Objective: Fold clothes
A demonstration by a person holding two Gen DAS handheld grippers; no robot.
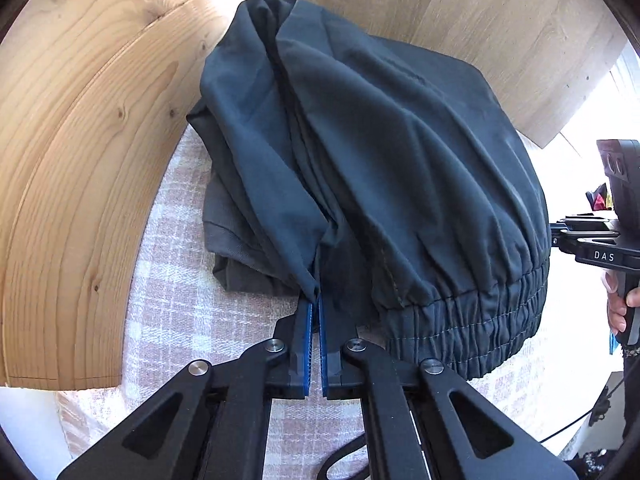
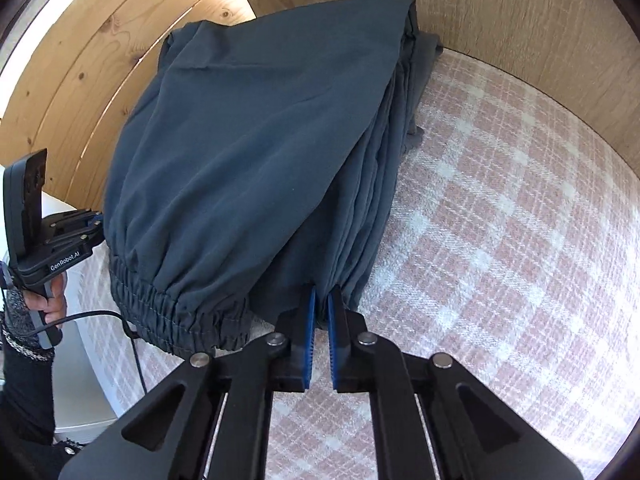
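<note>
Dark trousers (image 1: 360,168): their bunched folds are hiding the fingertips of the left gripper (image 1: 316,300) and right gripper (image 2: 322,296), and are covering most of a grey garment (image 1: 236,232) lying beneath. Person's hand (image 1: 618,304): the right picture edge is cutting it off. Black cable (image 2: 120,320): it is passing out of sight under the elastic waistband (image 2: 172,320)

1. A pink-and-white checked cover (image 2: 500,240) spreads over the flat surface.
2. A knotty pine panel (image 1: 72,168) stands along its left side.
3. A paler oak-grain board (image 2: 500,20) backs the far edge.
4. Strong daylight (image 1: 592,120) washes out the gap at the right of the left wrist view.
</note>
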